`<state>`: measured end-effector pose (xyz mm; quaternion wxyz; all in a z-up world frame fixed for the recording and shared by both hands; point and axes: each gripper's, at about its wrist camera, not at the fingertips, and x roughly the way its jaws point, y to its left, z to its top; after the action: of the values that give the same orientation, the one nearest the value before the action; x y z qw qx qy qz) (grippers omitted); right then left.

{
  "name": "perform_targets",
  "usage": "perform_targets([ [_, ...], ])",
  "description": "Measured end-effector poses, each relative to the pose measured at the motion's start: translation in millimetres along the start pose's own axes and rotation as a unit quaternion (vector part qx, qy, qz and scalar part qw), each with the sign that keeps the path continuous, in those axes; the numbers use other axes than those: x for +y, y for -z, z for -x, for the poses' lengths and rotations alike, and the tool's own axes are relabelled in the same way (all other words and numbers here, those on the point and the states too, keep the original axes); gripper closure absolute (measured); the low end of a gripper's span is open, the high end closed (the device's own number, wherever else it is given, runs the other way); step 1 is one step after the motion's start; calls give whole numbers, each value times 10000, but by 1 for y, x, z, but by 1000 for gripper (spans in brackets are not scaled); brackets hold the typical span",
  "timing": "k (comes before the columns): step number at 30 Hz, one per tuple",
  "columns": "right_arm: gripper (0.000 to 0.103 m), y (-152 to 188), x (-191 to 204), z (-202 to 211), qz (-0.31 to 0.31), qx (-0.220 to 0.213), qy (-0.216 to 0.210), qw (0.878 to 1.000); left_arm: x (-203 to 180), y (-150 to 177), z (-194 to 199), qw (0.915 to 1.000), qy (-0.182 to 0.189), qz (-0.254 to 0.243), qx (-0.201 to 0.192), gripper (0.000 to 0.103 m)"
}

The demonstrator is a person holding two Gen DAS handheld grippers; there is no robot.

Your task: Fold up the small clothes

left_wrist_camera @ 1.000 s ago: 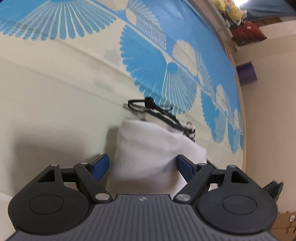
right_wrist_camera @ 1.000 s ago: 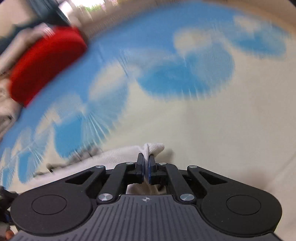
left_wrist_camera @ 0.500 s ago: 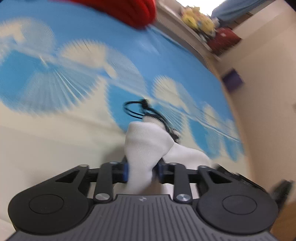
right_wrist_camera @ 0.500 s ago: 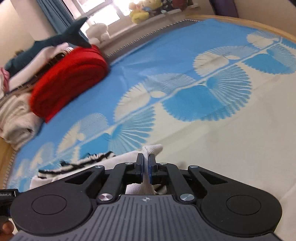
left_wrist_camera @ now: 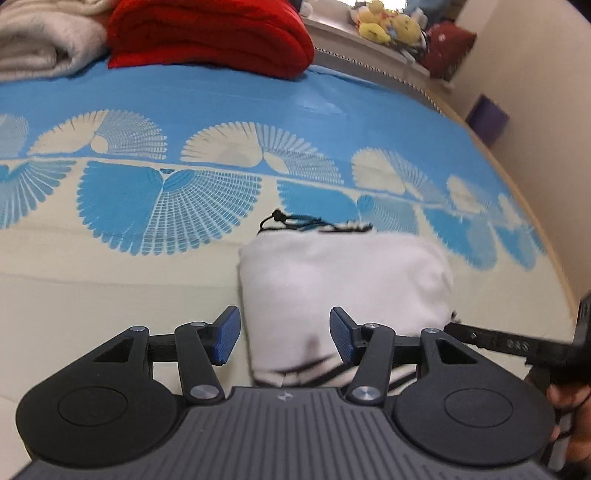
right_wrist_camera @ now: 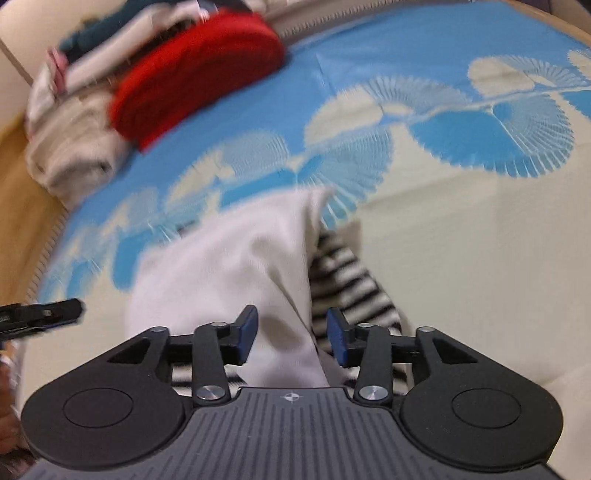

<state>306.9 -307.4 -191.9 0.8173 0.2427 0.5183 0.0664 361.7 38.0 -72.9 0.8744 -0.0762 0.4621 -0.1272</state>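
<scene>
While both grippers sit low over the bed cover point(left_wrist_camera: 110, 269), neither one is actually holding anything: the left gripper point(left_wrist_camera: 284, 338) has its blue pads spread wide with the folded white garment point(left_wrist_camera: 343, 273) lying right ahead between them, and the right gripper point(right_wrist_camera: 291, 338) is spread too, straddling a ridge of that white cloth, a striped piece point(right_wrist_camera: 347, 280) just to its right.

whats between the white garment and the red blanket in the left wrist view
Only bedspread: a cream strip, then blue fan pattern and plain blue up to the red blanket. A thin black cord lies at the far edge of the white garment. Nothing else shows.
</scene>
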Motion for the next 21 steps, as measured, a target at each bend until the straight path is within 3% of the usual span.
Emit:
perform_targets([
  [2, 59, 6, -1, -7, -73, 202, 224, 9995, -2, 8, 1, 10000, -62, -37, 49, 45],
  [5, 60, 13, -6, -9, -383, 344, 223, 9984, -7, 14, 6, 9999, -32, -103, 25, 45],
  [6, 68, 14, -5, -8, -404, 365, 166, 9984, -9, 14, 7, 9999, -31, -127, 35, 45],
  [7, 96, 15, -2, -6, -360, 367, 66, 9987, -11, 15, 7, 9998, -30, -162, 56, 45],
  [8, 102, 16, 2, -3, -274, 345, -17, 9990, -12, 15, 8, 9998, -23, -198, 61, 45],
  [10, 103, 15, 7, 12, -182, 62, -185, 9996, -14, 15, 6, 9996, 37, -279, 68, 45],
  [12, 103, 8, -6, 37, -743, -415, -600, 9946, -17, 16, 5, 9992, 147, -353, 147, 45],
  [14, 103, 2, -28, 56, -1299, -697, -692, 9867, -23, 19, 6, 9979, 363, -486, 229, 45],
  [18, 103, 7, -44, 51, -1238, -299, 240, 9916, -45, 30, 6, 9912, 680, -1080, 364, 45],
  [21, 103, 10, -38, 37, -972, -5, 279, 9949, -54, 45, -11, 9837, 787, -1405, 797, 45],
])
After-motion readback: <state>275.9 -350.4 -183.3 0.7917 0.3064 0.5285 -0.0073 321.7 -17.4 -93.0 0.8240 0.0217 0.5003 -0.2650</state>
